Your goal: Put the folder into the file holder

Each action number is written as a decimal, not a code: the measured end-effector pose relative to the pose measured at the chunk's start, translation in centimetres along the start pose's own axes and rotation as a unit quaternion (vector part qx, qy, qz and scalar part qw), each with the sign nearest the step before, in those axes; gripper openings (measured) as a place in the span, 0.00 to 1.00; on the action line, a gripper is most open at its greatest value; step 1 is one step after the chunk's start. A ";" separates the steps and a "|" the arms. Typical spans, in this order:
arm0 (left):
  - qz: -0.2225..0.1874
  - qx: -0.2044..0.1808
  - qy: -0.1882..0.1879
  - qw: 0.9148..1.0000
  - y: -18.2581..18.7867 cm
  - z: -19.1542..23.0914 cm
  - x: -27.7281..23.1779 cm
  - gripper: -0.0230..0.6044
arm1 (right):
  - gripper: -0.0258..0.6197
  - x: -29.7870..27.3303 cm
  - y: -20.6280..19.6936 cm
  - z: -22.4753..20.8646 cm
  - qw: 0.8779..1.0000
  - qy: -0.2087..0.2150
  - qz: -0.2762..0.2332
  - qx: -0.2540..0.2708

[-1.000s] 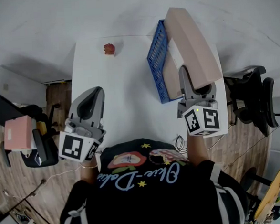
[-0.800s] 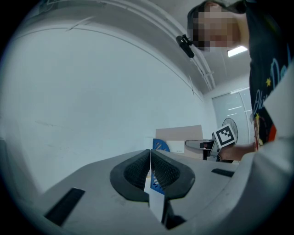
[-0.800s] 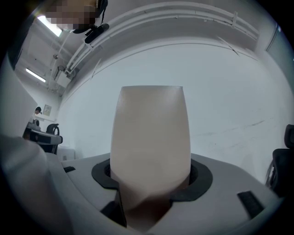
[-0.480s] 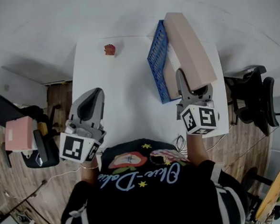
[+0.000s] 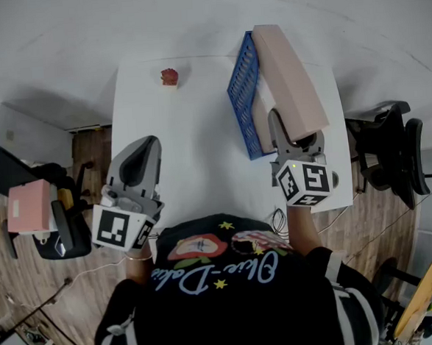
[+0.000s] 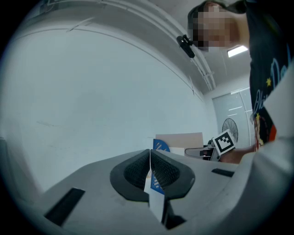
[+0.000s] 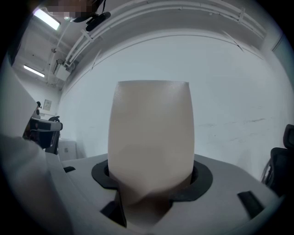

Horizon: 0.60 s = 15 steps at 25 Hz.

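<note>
My right gripper (image 5: 296,131) has its jaws clamped on the near end of the folder (image 5: 289,73). In the right gripper view the beige folder (image 7: 151,133) stands up between the two dark pads and fills the middle of the picture, with the right gripper (image 7: 151,181) pinching its lower edge. From the head view the folder slants away from me toward the far right part of the white worktop (image 5: 192,147). It runs just beside the blue file holder (image 5: 242,92), along the holder's right side. From this steep angle I cannot tell whether the folder's edge is already inside the holder or only hangs over it.

My left gripper (image 5: 136,165) hovers over the worktop's near left edge, well apart from the folder. In the left gripper view the left gripper (image 6: 150,170) has its jaws pressed together with nothing between them. Past them I see a piece of the blue file holder (image 6: 159,146), the folder (image 6: 181,138) and the marker cube of the other gripper.

A small red object (image 5: 169,76) sits near the worktop's far edge, left of the holder. A black chair (image 5: 391,148) stands off to the right. A pink box (image 5: 28,205) rests on another chair at the left.
</note>
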<state>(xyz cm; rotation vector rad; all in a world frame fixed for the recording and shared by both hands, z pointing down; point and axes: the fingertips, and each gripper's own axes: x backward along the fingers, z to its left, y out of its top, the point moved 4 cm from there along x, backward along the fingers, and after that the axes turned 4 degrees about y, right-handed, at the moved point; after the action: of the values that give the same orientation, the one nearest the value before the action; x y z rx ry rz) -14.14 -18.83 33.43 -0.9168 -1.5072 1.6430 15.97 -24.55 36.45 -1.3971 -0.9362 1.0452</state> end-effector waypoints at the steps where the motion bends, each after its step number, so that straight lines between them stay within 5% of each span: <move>1: -0.002 -0.002 -0.001 1.000 0.1 0.0 0.0 0.04 | 0.44 0.0 -0.2 0.0 1.000 0.000 0.004 0.000; 15: -0.008 0.000 -0.009 1.000 0.2 -0.2 0.1 0.04 | 0.45 0.0 -1.4 0.6 1.000 0.009 0.026 0.005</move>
<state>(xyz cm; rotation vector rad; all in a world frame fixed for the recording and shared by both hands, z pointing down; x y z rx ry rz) -13.99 -18.67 33.23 -0.8891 -1.5231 1.6440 15.47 -24.26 37.83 -1.4274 -0.8845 1.0726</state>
